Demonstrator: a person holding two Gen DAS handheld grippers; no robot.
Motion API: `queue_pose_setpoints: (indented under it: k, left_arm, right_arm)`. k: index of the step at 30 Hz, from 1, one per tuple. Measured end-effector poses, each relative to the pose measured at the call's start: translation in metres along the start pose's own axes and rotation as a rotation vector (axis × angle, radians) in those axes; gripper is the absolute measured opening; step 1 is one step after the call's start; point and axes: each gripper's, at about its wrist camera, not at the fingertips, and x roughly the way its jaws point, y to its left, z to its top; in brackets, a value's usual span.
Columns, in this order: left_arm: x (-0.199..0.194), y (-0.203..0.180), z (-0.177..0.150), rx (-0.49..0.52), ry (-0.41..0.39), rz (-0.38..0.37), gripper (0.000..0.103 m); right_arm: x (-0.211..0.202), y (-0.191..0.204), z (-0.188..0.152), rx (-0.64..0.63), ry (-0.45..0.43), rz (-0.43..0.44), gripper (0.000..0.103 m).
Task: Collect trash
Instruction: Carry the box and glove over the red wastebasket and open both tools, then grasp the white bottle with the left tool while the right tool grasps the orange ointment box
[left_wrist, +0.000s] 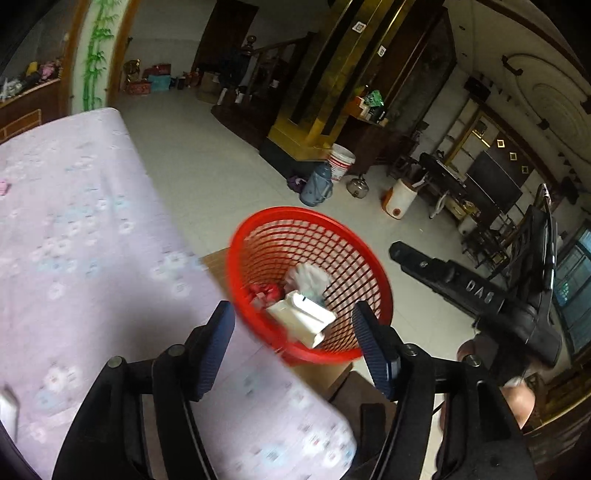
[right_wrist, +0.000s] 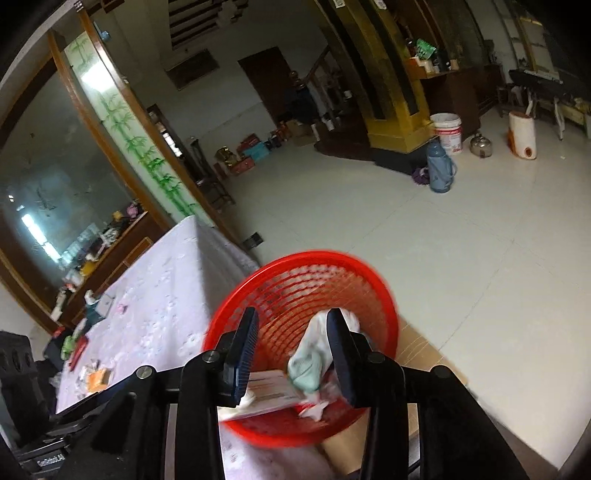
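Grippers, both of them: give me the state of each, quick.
Left gripper: open, holding nothing, above the red basket.
Right gripper: open, holding nothing, over the same basket, with trash lying below between its fingers.

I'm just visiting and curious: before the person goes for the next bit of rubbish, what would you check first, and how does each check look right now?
1. Left gripper empty, jaws apart: ok.
2. Right gripper empty, jaws apart: ok.
3. Red basket upright beside the table: ok.
4. Room left in the basket above the white box and crumpled tissue: ok.
5. Trash left on the tablecloth, such as the orange piece: not ok, still to collect.
6. Basket steady on the cardboard under it: cannot tell.
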Motion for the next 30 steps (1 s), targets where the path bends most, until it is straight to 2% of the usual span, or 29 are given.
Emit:
queue_pose_setpoints:
  k: [5, 8, 12, 17, 19, 23, 30]
  left_arm:
    - [-0.038, 0.025, -0.017, 0.012, -0.028, 0.066, 0.067]
    - [-0.062, 0.044, -0.03, 0.011, -0.037, 0.098, 0.068]
    - [-0.102, 0.078, -0.052, 0.003, -0.066, 0.192, 0.07]
    - [-0.143, 0.131, -0.074, -0.051, -0.087, 0.299, 0.071]
    - [-0.151, 0.151, -0.083, -0.077, -0.085, 0.336, 0.071]
    - [-0.159, 0.186, -0.102, -0.143, -0.064, 0.348, 0.071]
    - [-0.132, 0.205, -0.106, -0.147, -0.012, 0.354, 0.069]
  right_arm:
    - [-0.011, 0.032, -0.019, -0.048, 0.017, 0.084, 0.051]
    - [-0.015, 0.062, -0.03, -0.096, 0.033, 0.142, 0.053]
    - [-0.016, 0.099, -0.048, -0.163, 0.055, 0.196, 0.057]
    - [-0.004, 0.132, -0.07, -0.214, 0.118, 0.25, 0.058]
    - [0.002, 0.144, -0.081, -0.241, 0.149, 0.265, 0.058]
    - [0.011, 0.166, -0.097, -0.289, 0.195, 0.285, 0.058]
    - [0.022, 0.188, -0.115, -0.337, 0.244, 0.291, 0.058]
